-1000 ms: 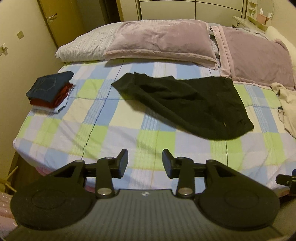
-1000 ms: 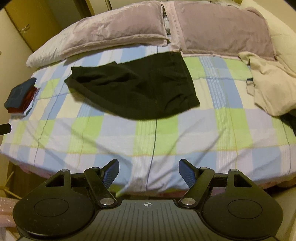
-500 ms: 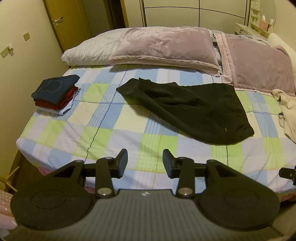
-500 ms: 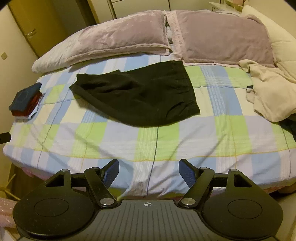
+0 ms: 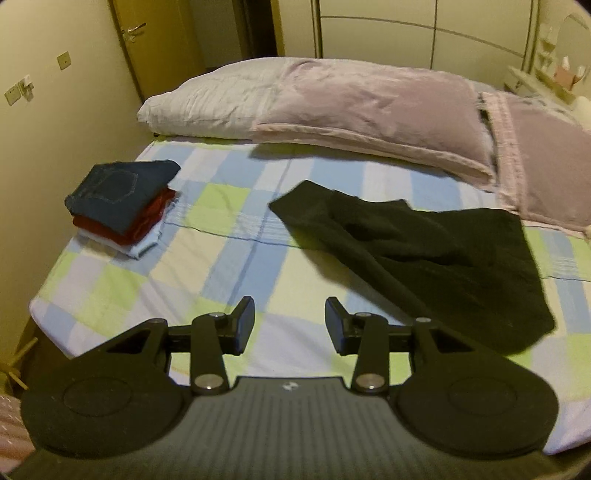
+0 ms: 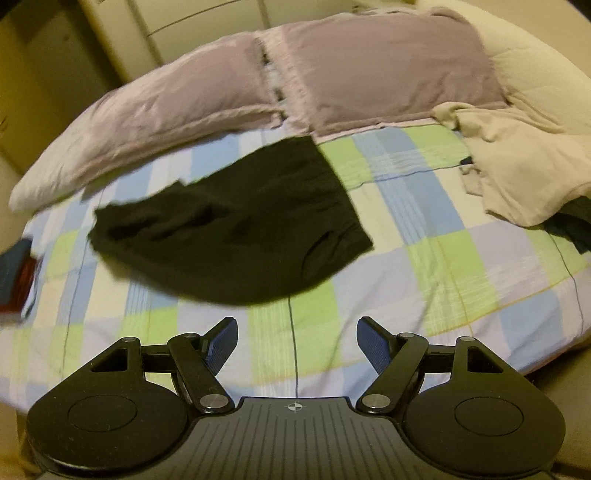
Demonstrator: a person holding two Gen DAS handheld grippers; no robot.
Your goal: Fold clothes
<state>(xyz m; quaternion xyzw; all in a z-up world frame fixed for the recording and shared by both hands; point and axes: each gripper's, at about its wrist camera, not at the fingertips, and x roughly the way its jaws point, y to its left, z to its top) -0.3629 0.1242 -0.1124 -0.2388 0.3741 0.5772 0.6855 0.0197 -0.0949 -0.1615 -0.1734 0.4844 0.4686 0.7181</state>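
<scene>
A home bedroom: a bed [image 5: 110,288] with a checked sheet fills the view, mauve pillows [image 5: 369,107] at 12 o'clock, a wooden door [image 5: 136,40] at 11 o'clock, pale wardrobe doors [image 5: 406,33] behind, a cluttered shelf [image 5: 554,74] at 2 o'clock.

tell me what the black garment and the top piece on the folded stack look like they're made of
Black garment: a soft, matte fabric, perhaps a knit; it lies limp in loose rumples with no shine. The blur hides the weave.
Top piece of the folded stack: probably denim; dark blue, stiff-looking, with a stitched patch pocket outlined in pale thread.
</scene>
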